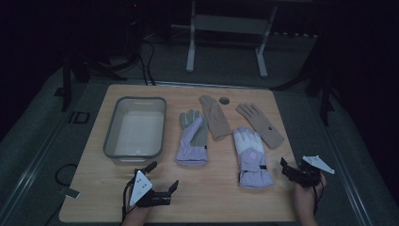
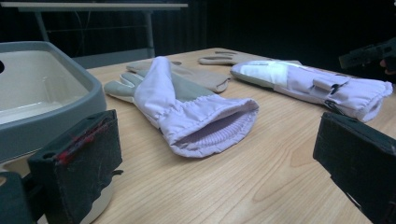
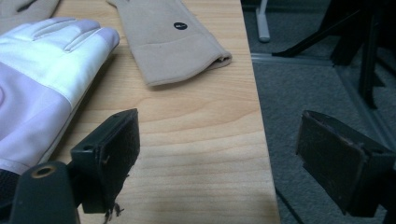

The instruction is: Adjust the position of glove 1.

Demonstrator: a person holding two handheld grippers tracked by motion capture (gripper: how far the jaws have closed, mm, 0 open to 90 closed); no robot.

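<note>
Two lilac ski gloves lie on the wooden table point(image 1: 221, 193): one palm up point(image 1: 192, 139) point(image 2: 187, 107) in the middle, one back up point(image 1: 251, 157) point(image 3: 42, 79) to its right. Two tan gloves point(image 1: 215, 117) point(image 1: 260, 125) point(image 3: 168, 42) lie behind them. My left gripper point(image 1: 162, 175) point(image 2: 219, 163) hovers low near the front edge, open, pointing at the palm-up glove's cuff with nothing between its jaws. At the table's right edge my right gripper point(image 1: 295, 165) point(image 3: 224, 156) stands open beside the back-up glove's cuff, one jaw over the wood and one past the edge.
A grey plastic bin point(image 1: 135, 127) point(image 2: 51, 107) stands empty on the left of the table, close to my left gripper's left jaw. A small round hole point(image 1: 224, 100) sits near the table's back edge. Grey floor and black stand legs point(image 3: 355, 56) lie to the right.
</note>
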